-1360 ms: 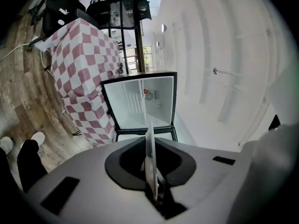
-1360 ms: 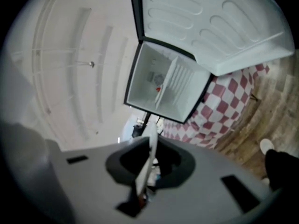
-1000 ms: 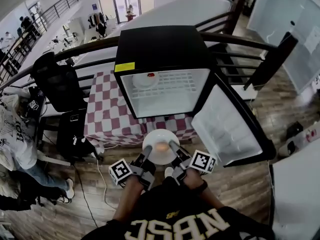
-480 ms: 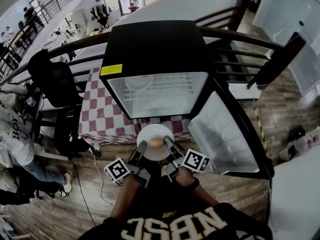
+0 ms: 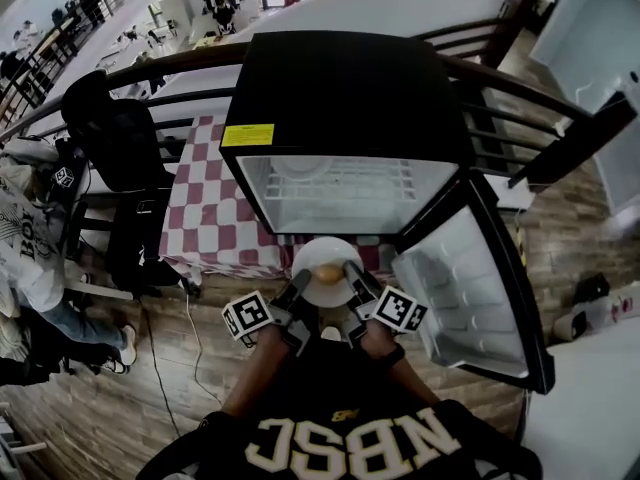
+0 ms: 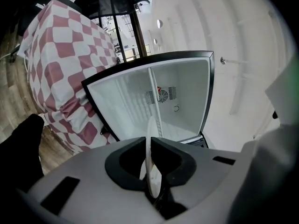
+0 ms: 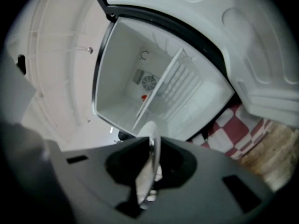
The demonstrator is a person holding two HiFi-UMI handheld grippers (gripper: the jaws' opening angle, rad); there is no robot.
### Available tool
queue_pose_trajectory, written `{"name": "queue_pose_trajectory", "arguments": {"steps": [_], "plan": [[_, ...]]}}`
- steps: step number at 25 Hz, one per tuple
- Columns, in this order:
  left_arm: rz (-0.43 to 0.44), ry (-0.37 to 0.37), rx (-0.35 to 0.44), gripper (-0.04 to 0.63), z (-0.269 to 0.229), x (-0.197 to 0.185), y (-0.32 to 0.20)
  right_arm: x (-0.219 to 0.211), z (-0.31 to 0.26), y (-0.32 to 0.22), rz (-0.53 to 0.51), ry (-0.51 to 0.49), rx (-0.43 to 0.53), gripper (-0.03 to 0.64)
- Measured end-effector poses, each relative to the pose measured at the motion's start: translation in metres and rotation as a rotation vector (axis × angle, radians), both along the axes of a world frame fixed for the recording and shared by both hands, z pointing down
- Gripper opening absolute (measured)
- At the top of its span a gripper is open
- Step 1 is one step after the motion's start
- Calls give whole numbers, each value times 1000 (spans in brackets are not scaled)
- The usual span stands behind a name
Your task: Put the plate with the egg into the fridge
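The plate (image 5: pixel 322 258) with the egg (image 5: pixel 330 274) is being held level, just short of the open fridge (image 5: pixel 340 88), outside its lower front edge. Its near rim is being clamped edge-on by both grippers: the left gripper (image 5: pixel 299 288) on the left side, the right gripper (image 5: pixel 352 275) on the right, equally near. The cavity is lying straight ahead of the jaws, the wire shelf (image 5: pixel 340 180) spanning it.

Both forearms reach forward, close together, hands side by side. The left hand (image 5: pixel 270 346) carries the left gripper (image 5: pixel 299 285); the right hand (image 5: pixel 378 340) carries the right gripper (image 5: pixel 351 271). Both grippers point forward, near level, converging slightly. Each has its jaws clamped on the rim of 1 plate (image 5: pixel 320 256): left gripper on the left edge, right gripper on the right edge.
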State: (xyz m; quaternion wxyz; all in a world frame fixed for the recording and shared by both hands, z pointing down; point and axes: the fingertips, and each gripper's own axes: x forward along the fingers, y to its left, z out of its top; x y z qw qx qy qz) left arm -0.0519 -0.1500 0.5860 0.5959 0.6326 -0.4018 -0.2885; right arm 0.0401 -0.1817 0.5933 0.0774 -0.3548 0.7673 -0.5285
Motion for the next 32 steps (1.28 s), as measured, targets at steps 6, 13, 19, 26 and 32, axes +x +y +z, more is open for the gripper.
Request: {"name": "queue_pose_trajectory", "arguments": {"steps": [6,13,19,26,32], "plan": [[23,-87,-55,38,32,-14,-29,-12,18,-32,-13,63,-7,40],[37,-104,-84,38,54,-29,-49,-26,43,-52,-23,56,-51,40],[59,-120,-120,37,76,-36,-64,-35,64,-67,-25,88,-89,40],[74,-130,-97,37,81,-34,-86,-32,67,-88,11,81,-17,40],[82,-157,-106,38,95,-34,-100,-30,82,-99,35,99,-31,43]]}}
